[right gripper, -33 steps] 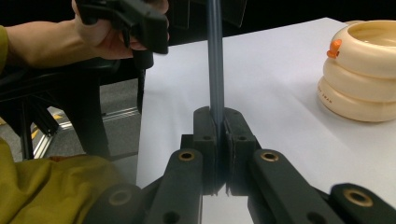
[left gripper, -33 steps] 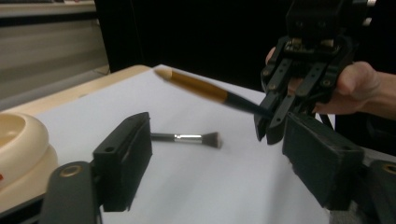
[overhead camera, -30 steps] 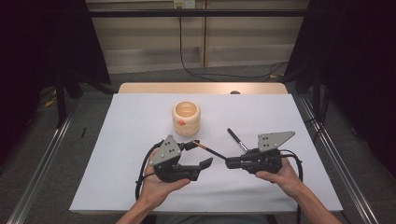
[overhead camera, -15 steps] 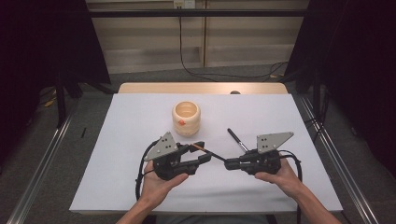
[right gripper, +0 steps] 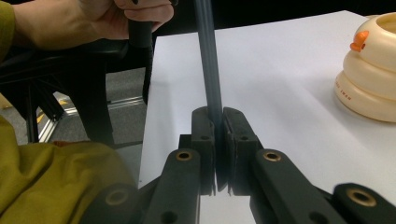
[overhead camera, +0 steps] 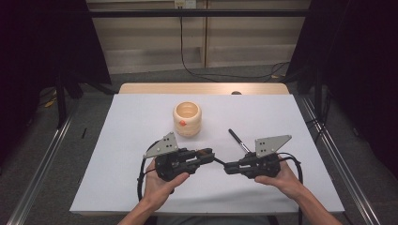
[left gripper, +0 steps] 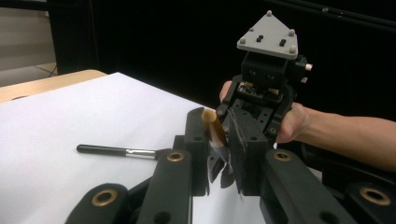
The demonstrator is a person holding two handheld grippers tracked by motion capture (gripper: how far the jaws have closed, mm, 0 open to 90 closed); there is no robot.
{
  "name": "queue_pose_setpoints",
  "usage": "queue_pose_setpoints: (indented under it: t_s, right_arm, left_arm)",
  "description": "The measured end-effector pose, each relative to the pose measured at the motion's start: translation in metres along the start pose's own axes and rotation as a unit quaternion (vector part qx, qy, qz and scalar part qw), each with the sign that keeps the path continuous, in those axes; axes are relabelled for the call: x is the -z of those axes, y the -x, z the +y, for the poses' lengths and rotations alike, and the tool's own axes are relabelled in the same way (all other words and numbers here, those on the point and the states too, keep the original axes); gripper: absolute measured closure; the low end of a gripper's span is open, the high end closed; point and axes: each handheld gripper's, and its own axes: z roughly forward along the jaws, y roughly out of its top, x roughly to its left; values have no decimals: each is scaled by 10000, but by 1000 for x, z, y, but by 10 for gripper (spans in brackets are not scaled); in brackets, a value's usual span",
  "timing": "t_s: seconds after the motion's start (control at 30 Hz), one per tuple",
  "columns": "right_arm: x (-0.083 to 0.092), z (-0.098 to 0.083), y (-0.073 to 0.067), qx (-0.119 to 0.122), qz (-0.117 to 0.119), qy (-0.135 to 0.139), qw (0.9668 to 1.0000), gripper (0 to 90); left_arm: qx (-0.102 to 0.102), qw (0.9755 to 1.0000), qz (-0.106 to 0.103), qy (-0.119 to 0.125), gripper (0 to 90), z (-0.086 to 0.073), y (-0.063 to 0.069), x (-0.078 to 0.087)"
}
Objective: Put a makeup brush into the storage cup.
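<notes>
Brush (overhead camera: 217, 161), light, with a stiff dark handle and a soft tan tip, held level just on the person's side of the cup (overhead camera: 187, 119): the right hand-held gripper (overhead camera: 228, 167) is clamped on the handle, judged the safer hold, and the left hand-held gripper (overhead camera: 207, 153), its jaws just closing, pinches the tip.

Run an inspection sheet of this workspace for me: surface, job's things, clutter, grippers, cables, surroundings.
Surface: white sheet on a wooden table, flat, no spills seen.
Job's things: slim brush bridging both grippers above the sheet.
Clutter: second brush lying loose; cream ringed pot upright behind the grippers.
Grippers: left gripper has just been closing, now shut on the brush's tan end; right gripper shut on its dark handle.
Cables: gripper cable loops beside the left hand; floor cable beyond the table.
Surroundings: black curtains, metal rails along the floor.
</notes>
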Motion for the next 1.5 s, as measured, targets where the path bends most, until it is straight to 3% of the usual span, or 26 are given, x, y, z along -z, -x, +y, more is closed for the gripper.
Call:
queue_pose_setpoints:
  t_s: [0.43, 0.57, 0.67, 0.97, 1.13, 1.43, 1.5]
  right_arm:
    - [-1, -2, 0, -78, -87, 10, 9999, 786]
    - [-1, -2, -1, -104, -216, -28, 9997, 658]
    - [1, -1, -2, -122, -304, 51, 9995, 572]
    - [5, 1, -2, -167, -502, 191, 9984, 308]
    - [5, 1, -2, -262, -751, 226, 9966, 146]
    - [7, 1, 1, -418, -1047, 312, 9931, 11]
    - [7, 0, 1, -448, -1001, 319, 9935, 18]
  left_arm:
    - [-101, 9999, -84, 9, 841, 3, 5, -3]
    - [-60, 9999, -77, 51, 840, 4, 4, -1]
    - [-136, 9999, -9, 50, 841, 6, 4, 1]
    - [-85, 9999, 100, 66, 840, 5, -3, 6]
    - [-117, 9998, 152, 80, 840, 6, -4, 8]
    - [-147, 9996, 224, 25, 840, 4, -6, 10]
    - [-138, 9996, 258, 28, 840, 4, -7, 11]
